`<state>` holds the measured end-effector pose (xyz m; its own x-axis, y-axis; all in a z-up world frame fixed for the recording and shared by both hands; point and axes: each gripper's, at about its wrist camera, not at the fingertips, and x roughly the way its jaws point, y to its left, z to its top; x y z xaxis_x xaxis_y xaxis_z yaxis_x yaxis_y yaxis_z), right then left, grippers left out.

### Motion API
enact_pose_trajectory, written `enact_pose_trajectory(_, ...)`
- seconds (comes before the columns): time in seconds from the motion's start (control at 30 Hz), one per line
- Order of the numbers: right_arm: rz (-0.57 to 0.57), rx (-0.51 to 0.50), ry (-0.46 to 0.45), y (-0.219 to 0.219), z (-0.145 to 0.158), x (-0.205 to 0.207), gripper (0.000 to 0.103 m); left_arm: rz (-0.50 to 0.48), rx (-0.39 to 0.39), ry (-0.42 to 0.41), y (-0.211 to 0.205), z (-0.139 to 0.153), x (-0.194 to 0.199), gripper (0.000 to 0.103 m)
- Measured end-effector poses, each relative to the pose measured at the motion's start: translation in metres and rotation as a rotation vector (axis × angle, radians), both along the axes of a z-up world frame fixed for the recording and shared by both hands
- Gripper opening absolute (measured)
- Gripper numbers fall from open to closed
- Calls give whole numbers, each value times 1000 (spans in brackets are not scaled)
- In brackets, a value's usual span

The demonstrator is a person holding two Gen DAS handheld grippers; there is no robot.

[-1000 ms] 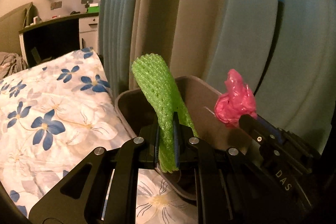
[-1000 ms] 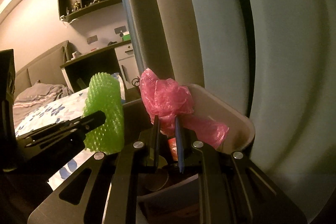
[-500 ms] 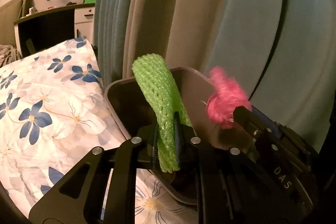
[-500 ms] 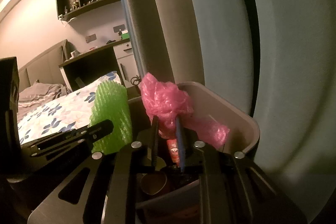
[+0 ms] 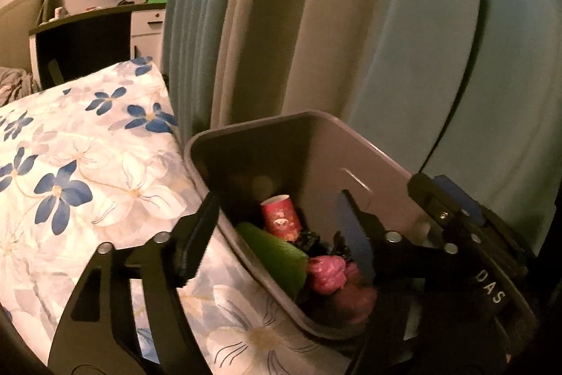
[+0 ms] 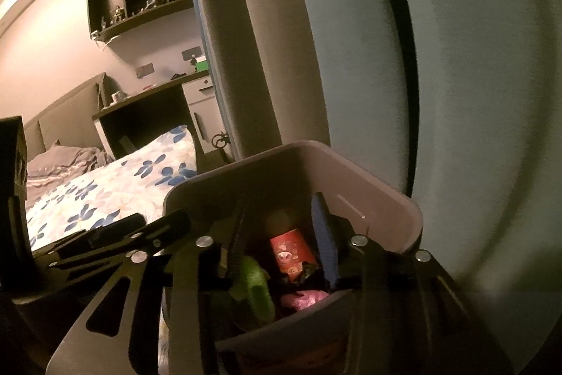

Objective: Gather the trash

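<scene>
Hovering position: both grippers over the bin (image 5: 379,160).
Left gripper (image 5: 277,209): fingers spread wide, holding nothing.
Right gripper (image 6: 281,217): fingers spread wide, holding nothing.
Green foam net (image 5: 277,255): inside the bin, below and between the left fingers, long axis slanting away.
Pink bag (image 5: 326,273): beside the net, below the right fingers.
Judgement: nothing left to grasp here; withdrawal upward looks clear.

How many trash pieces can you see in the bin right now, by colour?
Green foam net: 1
Pink bag: 1
Red cup: 1
Dark wrapper: 1, hard to make out
Total: 4 visible in the bin; anything underneath is hidden.
</scene>
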<state>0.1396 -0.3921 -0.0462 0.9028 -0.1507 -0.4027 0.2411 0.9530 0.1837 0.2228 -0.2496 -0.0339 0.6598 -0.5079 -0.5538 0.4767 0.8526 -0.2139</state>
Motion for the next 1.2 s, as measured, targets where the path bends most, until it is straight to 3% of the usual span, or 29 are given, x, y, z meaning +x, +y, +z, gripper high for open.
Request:
enact_pose_trajectory(0.17,-21,-5,-5,1,2,-6,57,67,27,-42,14,6,-8,88)
enact_pose_trajectory(0.33,-22,-23,-21,16,7,-16,85,182,74,-97,41,18,-22,97)
enact_pose_trajectory(0.5,-5,-84,-28,43,12,-27,96,278,109,-148,76,28,-46,97)
enact_pose_trajectory(1.2,59,-181,-83,145,36,-102,97,423,111,-219,187,49,-154,97)
